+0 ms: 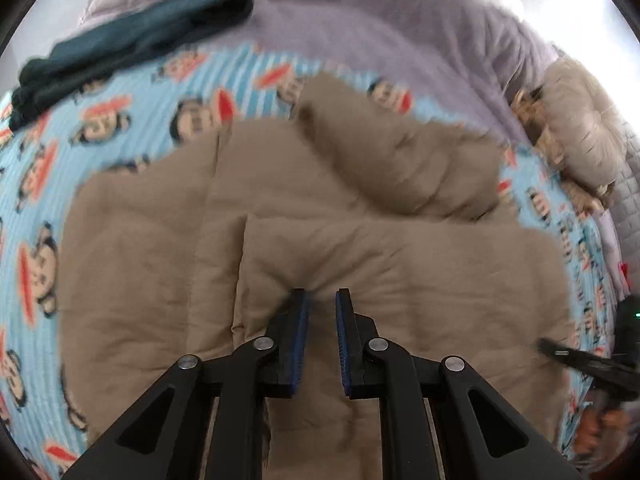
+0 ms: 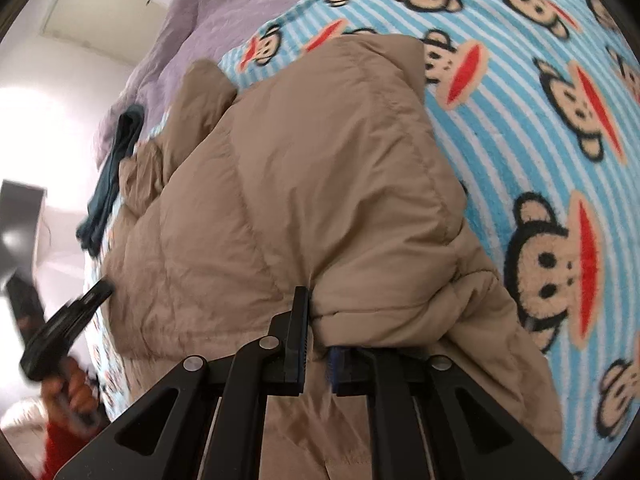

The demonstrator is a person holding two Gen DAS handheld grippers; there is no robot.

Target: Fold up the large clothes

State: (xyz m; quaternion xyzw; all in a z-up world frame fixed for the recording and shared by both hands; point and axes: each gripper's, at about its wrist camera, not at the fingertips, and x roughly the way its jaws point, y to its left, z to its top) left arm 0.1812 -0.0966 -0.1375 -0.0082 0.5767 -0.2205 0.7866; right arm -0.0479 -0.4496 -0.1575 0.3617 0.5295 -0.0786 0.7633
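Left wrist view: a bed carries everything. It's covered w/ a blue striped monkey-print blanket (image 1: 44, 184), and a rumpled lilac duvet (image 1: 360, 28) is bunched along the far side. The tan puffer jacket (image 1: 360, 248) lies spread over the middle of the bed, one sleeve folded across its upper part. A dark teal garment (image 1: 132, 48) sits at the far left corner, partly on the duvet, well apart from the jacket. A beige fluffy cushion (image 1: 580, 128) is at the right edge of the bed. The left hand-held gripper (image 1: 322, 300) points down over the jacket, jaws nearly closed w/ only a narrow gap, nothing visibly between them; whether the tips touch the fabric I can't tell. The right hand-held gripper (image 1: 580, 360) shows blurred at the jacket's right edge.

Right wrist view: the jacket (image 2: 320, 184) fills the centre, blanket (image 2: 540, 140) bare to the right, so open room lies on that side. Duvet (image 2: 224, 8) and teal garment (image 2: 116, 168) are at the far side; white wall and a door beyond. The right hand-held gripper (image 2: 318, 340) is clamped on a fold at the jacket's near edge, fabric draped over one finger. The left hand-held gripper (image 2: 68, 328), held by a hand (image 2: 74, 394) w/ a red sleeve, is at the jacket's left edge, blurred.
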